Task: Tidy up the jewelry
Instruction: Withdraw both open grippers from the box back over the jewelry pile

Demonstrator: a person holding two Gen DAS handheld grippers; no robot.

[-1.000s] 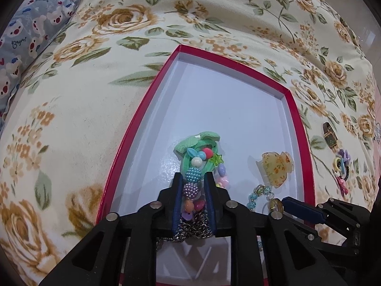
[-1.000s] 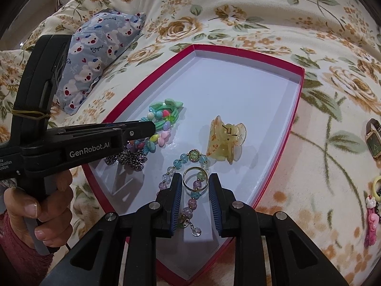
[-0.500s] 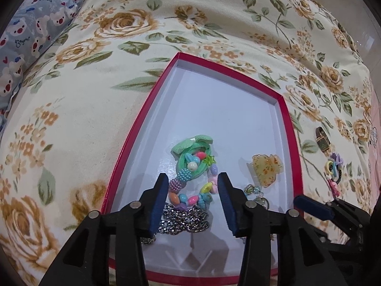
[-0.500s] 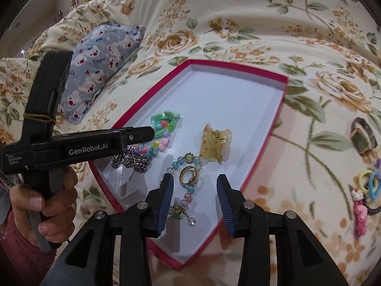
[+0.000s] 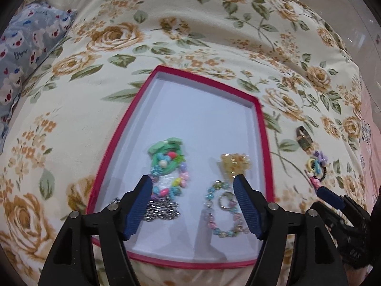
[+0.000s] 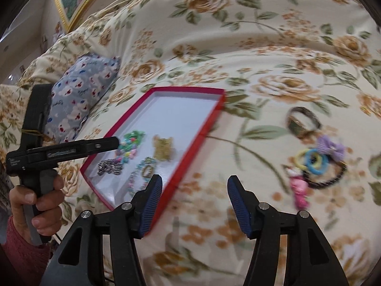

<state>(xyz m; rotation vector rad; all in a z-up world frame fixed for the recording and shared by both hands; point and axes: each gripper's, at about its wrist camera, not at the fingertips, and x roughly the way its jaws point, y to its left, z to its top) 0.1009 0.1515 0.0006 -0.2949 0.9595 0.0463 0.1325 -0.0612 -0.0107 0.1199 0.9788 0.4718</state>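
Observation:
A red-rimmed white tray (image 5: 260,124) (image 6: 202,128) lies on the floral bedspread. In it lie a colourful bead bracelet with a green clip (image 5: 167,164), a silver chain (image 5: 162,211), a yellow claw clip (image 5: 235,163) (image 6: 163,151), a pastel bead bracelet (image 5: 214,214) and a ring (image 5: 226,200). My left gripper (image 5: 193,206) is open and empty above the tray's near end. My right gripper (image 6: 194,205) is open and empty over the bedspread, right of the tray. A watch (image 6: 302,121) (image 5: 303,139) and a bundle of hair ties (image 6: 314,162) (image 5: 315,169) lie on the bedspread to the right.
A grey bear-print pillow (image 5: 26,45) (image 6: 78,109) lies at the far left. A gold picture frame (image 6: 71,2) leans behind the bed. The person's hand (image 6: 35,202) holds the left gripper's handle.
My left gripper opened, let go of the colourful bead bracelet and pulled back. My right gripper opened, let go of the ring, backed out of the tray and swung right towards the hair ties.

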